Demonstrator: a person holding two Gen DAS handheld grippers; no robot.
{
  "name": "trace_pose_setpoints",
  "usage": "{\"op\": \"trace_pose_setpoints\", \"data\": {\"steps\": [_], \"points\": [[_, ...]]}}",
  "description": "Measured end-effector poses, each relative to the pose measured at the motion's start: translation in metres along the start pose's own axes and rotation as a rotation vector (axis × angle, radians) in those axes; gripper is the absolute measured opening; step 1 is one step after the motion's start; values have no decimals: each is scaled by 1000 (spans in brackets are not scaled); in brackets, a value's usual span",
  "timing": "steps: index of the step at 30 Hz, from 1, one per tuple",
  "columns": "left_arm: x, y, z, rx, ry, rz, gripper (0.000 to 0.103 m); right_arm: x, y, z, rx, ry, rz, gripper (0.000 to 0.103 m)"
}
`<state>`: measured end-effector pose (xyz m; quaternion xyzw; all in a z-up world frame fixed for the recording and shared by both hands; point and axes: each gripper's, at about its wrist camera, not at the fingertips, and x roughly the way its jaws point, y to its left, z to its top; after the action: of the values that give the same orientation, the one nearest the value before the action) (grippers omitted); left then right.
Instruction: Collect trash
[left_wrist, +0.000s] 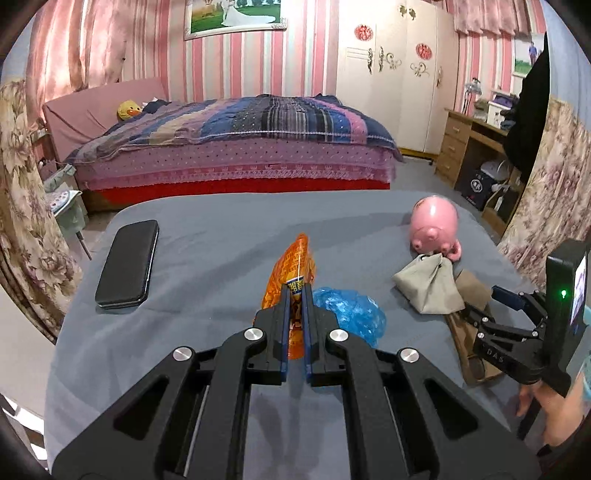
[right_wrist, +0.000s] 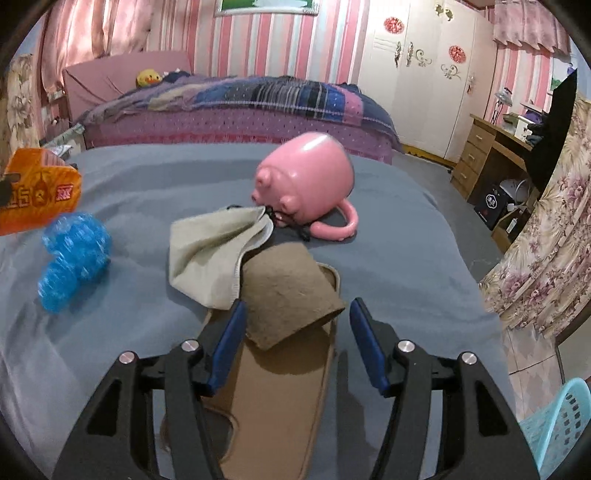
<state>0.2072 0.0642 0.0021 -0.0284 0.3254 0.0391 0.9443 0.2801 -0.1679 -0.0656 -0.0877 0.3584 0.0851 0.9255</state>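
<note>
Orange foil first: the orange wrapper is pinched between the pads of our left gripper, centre of the left wrist view, held off the grey cloth of the bench. The same wrapper shows at the far left edge of the right wrist view, clearly raised. Just beside it, lower right of the wrapper, sits the crumpled blue plastic, resting on the cloth and untouched.

Moving outward, our right gripper stands spread with nothing pressed between its pads; the brown slipper lies under and between the fingers, no contact that we can see. A beige cloth pouch drapes over the slipper's far end, and the pink pig mug lies tipped on its side behind it, touching the pouch's drawstring end. At the left of the left wrist view, well apart, is a black phone. A light blue basket peeks in at the lower right corner of the right wrist view.

We reckon the step in hand is carrying the wrapper to that basket. To do it well we keep the pinch firm on the thin foil, lift clear of the blue plastic, and leave slipper, pouch and mug alone: they look like belongings, not trash.
</note>
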Motion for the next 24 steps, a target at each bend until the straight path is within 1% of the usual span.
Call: {"op": "trace_pose_setpoints", "data": {"steps": [1, 3, 4, 6, 7, 8, 9, 12, 15, 17, 19, 21, 23, 24], "points": [[1, 0, 0, -4, 5, -3, 4, -2, 0, -1, -1, -4, 4, 51], [2, 0, 0, -23, 14, -10, 4, -6, 0, -1, -4, -28, 19, 37], [1, 0, 0, -27, 14, -11, 4, -10, 0, 0, -4, -42, 26, 34], [-3, -4, 2, -25, 1, -10, 4, -18, -1, 0, -4, -64, 34, 25], [-6, -7, 3, -23, -9, -13, 4, -19, -1, 0, -4, -70, 36, 24], [-8, -9, 4, -22, -17, -18, 4, -25, -2, 0, 0, -82, 40, 18], [-11, -12, 4, -22, -27, -24, 4, -30, -5, 0, 13, -92, 44, 15], [-25, -26, 9, -17, -62, -60, 4, -52, -14, -1, 33, -131, 33, 15], [-36, -46, 11, -2, -90, -117, 4, -75, -26, -4, 42, -155, 13, 15], [-40, -67, 10, 22, -90, -153, 4, -97, -44, -9, 73, -180, -15, 15], [-41, -86, 8, 51, -89, -176, 4, -120, -68, -16, 137, -204, -27, 15], [-44, -107, 7, 74, -91, -210, 4, -139, -88, -25, 161, -222, -69, 15], [-48, -129, 5, 95, -95, -257, 4, -160, -113, -40, 180, -230, -137, 15], [-50, -141, 4, 106, -99, -283, 4, -165, -120, -45, 190, -232, -155, 15]]}}
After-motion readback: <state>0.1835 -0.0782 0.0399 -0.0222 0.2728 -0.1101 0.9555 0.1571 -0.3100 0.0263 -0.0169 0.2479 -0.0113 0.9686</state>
